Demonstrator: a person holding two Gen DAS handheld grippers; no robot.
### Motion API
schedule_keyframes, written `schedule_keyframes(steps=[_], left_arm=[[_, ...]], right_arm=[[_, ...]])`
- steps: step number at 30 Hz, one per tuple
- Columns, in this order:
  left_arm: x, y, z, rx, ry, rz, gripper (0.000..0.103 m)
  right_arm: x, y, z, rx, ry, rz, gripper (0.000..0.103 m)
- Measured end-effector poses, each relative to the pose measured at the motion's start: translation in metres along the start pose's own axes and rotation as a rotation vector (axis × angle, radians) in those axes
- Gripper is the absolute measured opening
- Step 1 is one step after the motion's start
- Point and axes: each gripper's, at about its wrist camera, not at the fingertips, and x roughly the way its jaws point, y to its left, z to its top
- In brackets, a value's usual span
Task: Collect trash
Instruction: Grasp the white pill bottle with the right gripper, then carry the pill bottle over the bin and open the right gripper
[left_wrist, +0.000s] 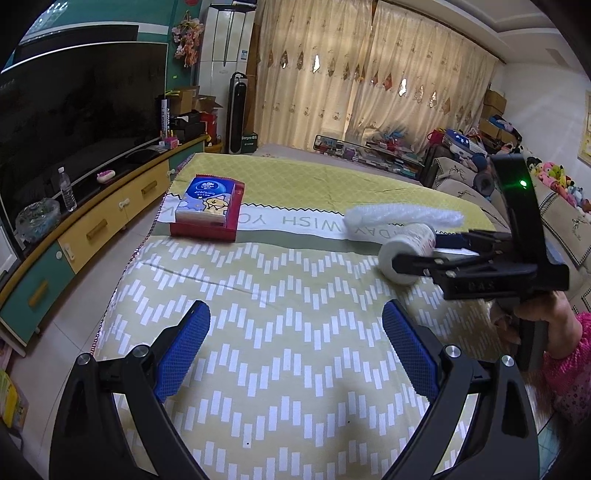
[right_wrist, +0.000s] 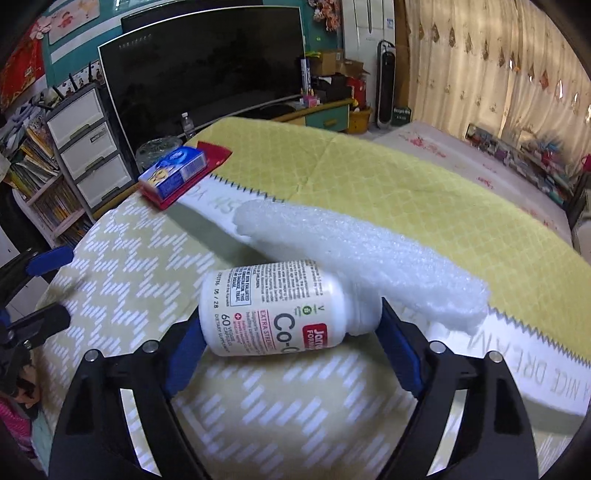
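A white supplement bottle (right_wrist: 280, 308) lies on its side between the blue pads of the right tool (right_wrist: 290, 334), base against one pad and neck end against the other, so the tool grips it lengthwise just above the patterned cloth on the tabletop (left_wrist: 280, 369). Just beyond it, touching its far side, lies a roll of white foam wrap (right_wrist: 354, 258). In the left view the right tool reaches in level from the right, held by a hand (left_wrist: 543, 325) in a pink sleeve. The left tool (left_wrist: 295, 332) hovers near, spread wide and holding nothing. Far left sits a tissue pack (left_wrist: 205, 201) on a red tray (left_wrist: 207, 230).
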Motion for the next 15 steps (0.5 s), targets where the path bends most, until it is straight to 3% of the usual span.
schedule_keyframes(steps=[5, 9, 12, 15], left_arm=[[-0.001, -0.002, -0.001, 0.005, -0.003, 0.001, 0.093], [-0.001, -0.002, -0.001, 0.006, -0.002, 0.001, 0.093], [-0.001, -0.002, -0.001, 0.006, -0.001, 0.001, 0.093], [-0.001, -0.002, -0.001, 0.008, -0.002, 0.002, 0.093]], right_arm=[[-0.024, 0.015, -0.031, -0.017, 0.01, -0.003, 0.081], [-0.048, 0.011, -0.065, 0.058, -0.004, -0.02, 0.081], [-0.074, 0.0, -0.09, 0.139, -0.042, -0.045, 0.081], [-0.111, -0.014, -0.111, 0.217, -0.133, -0.127, 0.08]])
